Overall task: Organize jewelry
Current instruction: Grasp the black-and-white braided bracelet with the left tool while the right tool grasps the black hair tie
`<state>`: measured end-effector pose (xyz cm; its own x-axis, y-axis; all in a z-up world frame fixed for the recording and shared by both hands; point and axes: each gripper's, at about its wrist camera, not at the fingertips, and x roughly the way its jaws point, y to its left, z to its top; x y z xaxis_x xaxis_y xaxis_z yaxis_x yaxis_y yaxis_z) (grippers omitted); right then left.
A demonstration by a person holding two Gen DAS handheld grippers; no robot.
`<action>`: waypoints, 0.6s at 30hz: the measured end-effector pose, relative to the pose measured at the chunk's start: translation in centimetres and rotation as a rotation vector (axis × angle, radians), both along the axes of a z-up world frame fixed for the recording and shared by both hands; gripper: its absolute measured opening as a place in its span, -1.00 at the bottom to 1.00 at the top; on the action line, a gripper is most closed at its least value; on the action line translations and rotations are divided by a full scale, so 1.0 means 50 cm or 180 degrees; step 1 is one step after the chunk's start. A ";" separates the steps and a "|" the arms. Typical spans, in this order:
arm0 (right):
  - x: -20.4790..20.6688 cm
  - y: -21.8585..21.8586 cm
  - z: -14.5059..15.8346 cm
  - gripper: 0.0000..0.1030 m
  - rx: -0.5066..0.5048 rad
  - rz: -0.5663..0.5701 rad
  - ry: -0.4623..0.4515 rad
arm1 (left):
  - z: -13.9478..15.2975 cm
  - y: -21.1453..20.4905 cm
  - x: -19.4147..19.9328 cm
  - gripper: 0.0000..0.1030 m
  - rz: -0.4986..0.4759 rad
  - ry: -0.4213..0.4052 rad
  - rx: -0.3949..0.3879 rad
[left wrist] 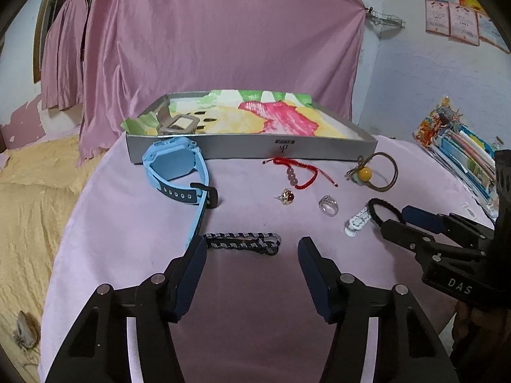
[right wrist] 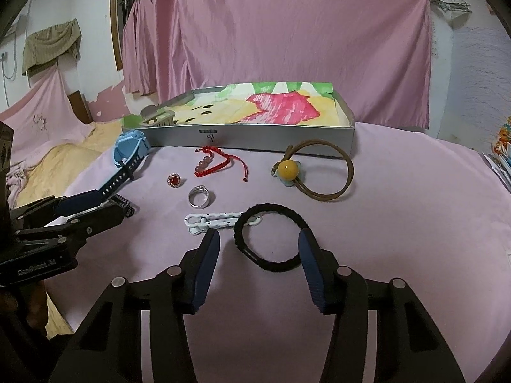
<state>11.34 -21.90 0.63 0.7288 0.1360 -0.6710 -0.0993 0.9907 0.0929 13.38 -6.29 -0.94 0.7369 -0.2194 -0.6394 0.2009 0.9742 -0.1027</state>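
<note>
My left gripper [left wrist: 252, 242] is open over the pink cloth. A grey-and-black braided bracelet [left wrist: 242, 242] lies across the gap at its fingertips, and the pads do not press it. My right gripper [right wrist: 260, 233] is open around a black hair tie [right wrist: 278, 263]; the right pad is at its band and the left pad stands apart. Ahead lie a white clasp [right wrist: 214, 220], a silver ring [right wrist: 199, 196], a red-stone ring [right wrist: 174, 180], a red cord bracelet [right wrist: 212, 162], a brown hair tie with a yellow bead [right wrist: 287, 169] and a blue watch [left wrist: 179, 169].
A shallow grey box [left wrist: 249, 150] lined with colourful paper stands behind the jewelry, with a grey buckle-like piece [left wrist: 179, 124] in its left corner. A stack of coloured papers [left wrist: 460, 153] lies at the right. Pink curtains hang behind, and the round table drops off to the left.
</note>
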 end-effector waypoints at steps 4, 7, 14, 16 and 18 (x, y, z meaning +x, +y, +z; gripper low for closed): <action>0.011 0.000 0.003 -0.11 -0.0039 -0.0025 0.0042 | -0.005 -0.006 0.008 0.11 0.0032 0.0073 0.0012; 0.016 0.001 0.003 -0.11 -0.0090 -0.0031 0.0070 | -0.006 -0.010 0.016 0.11 0.0057 0.0125 0.0029; 0.022 -0.005 0.003 -0.24 -0.0103 -0.0026 0.0094 | -0.003 -0.017 0.037 0.11 0.0170 0.0213 0.0066; 0.022 -0.004 0.002 -0.26 -0.0116 -0.0013 0.0094 | -0.003 -0.018 0.040 0.11 0.0192 0.0224 0.0085; 0.025 -0.003 0.002 -0.30 -0.0124 0.0006 0.0092 | -0.003 -0.021 0.043 0.11 0.0213 0.0234 0.0123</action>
<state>12.58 -22.08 0.74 0.7087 0.1108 -0.6967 -0.0991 0.9934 0.0572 15.55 -7.34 -1.09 0.6998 -0.1453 -0.6994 0.1284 0.9887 -0.0768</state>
